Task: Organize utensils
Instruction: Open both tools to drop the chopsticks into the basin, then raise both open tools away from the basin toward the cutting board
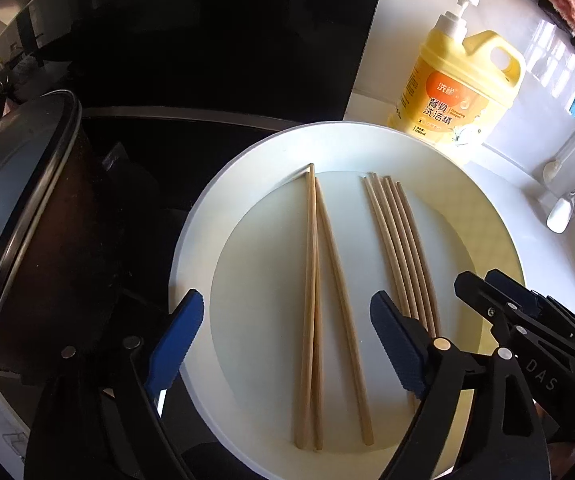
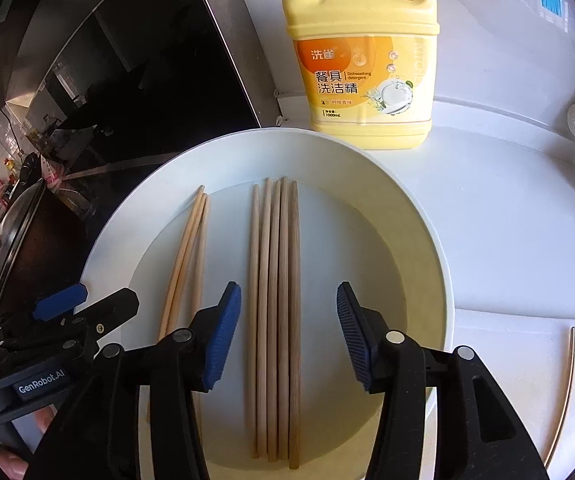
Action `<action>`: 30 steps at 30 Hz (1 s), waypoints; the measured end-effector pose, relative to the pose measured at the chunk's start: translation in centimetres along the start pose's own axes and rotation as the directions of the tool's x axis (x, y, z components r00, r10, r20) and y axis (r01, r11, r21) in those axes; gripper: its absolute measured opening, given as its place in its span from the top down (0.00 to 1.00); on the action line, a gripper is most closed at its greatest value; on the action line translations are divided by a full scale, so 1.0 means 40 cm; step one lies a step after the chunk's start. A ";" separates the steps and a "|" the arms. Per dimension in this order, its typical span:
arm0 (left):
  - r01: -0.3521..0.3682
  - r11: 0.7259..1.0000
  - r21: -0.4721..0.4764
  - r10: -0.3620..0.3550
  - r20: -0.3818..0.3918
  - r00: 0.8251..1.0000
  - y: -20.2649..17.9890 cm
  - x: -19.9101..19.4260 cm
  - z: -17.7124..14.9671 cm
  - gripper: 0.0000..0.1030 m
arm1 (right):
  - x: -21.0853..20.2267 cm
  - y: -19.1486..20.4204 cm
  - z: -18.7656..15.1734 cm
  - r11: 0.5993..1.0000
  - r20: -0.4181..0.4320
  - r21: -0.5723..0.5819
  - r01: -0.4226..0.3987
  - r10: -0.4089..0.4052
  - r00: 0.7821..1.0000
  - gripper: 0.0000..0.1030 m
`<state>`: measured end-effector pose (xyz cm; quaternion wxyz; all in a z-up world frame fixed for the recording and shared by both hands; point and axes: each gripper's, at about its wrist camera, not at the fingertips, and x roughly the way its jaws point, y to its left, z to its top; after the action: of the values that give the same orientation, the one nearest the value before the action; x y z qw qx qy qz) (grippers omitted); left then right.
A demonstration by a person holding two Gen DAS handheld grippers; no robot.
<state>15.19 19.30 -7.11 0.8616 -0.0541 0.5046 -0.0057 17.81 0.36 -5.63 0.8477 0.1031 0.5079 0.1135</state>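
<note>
the left gripper point(image 1: 287, 344) stands wide open over three chopsticks point(image 1: 315, 304), touching none. the right gripper point(image 2: 289, 336) is released, its pads clear on both sides of a bundle of five chopsticks point(image 2: 275, 320). both groups lie flat in the white plate point(image 2: 427, 240), long axes running away from the grippers toward the yellow detergent bottle point(image 2: 367, 72).

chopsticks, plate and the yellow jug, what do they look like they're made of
Chopsticks: pale wood or bamboo, matte, with a faint lengthwise grain.
Plate: white, smooth and softly glossy, likely ceramic or melamine; the look leaves that open.
Yellow jug: moulded plastic, slightly shiny, with a built-in handle, a white pump and a printed label.
</note>
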 end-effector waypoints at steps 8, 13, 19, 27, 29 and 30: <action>-0.010 1.000 0.016 0.011 -0.009 1.000 0.005 -0.022 -0.019 0.16 | -0.038 0.009 -0.023 1.000 0.021 -0.007 -0.005 0.005 1.000 0.49; 0.006 0.999 0.032 -0.005 -0.020 1.000 0.007 -0.030 -0.029 0.16 | -0.062 0.019 -0.035 1.000 0.035 -0.003 0.005 -0.005 0.999 0.49; 0.017 0.998 0.061 -0.016 -0.007 1.000 0.007 -0.048 -0.039 0.16 | -0.101 0.024 -0.063 0.999 0.064 0.016 0.029 -0.030 0.998 0.47; 0.045 0.991 0.127 -0.048 0.023 0.999 -0.031 -0.092 -0.058 0.14 | -0.190 0.007 -0.127 0.997 0.127 0.059 0.046 -0.053 0.990 0.44; 0.058 0.987 0.147 -0.064 0.032 0.997 -0.054 -0.111 -0.070 0.14 | -0.212 -0.007 -0.145 0.996 0.138 0.075 0.053 -0.063 0.988 0.44; 0.067 0.985 0.158 -0.074 0.035 0.997 -0.067 -0.119 -0.075 0.14 | -0.223 -0.018 -0.154 0.995 0.141 0.084 0.054 -0.065 0.988 0.44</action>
<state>10.37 16.67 -4.17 0.8726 -0.0043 0.4827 -0.0746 8.32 -2.60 -1.24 0.8801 0.1297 0.4527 0.0600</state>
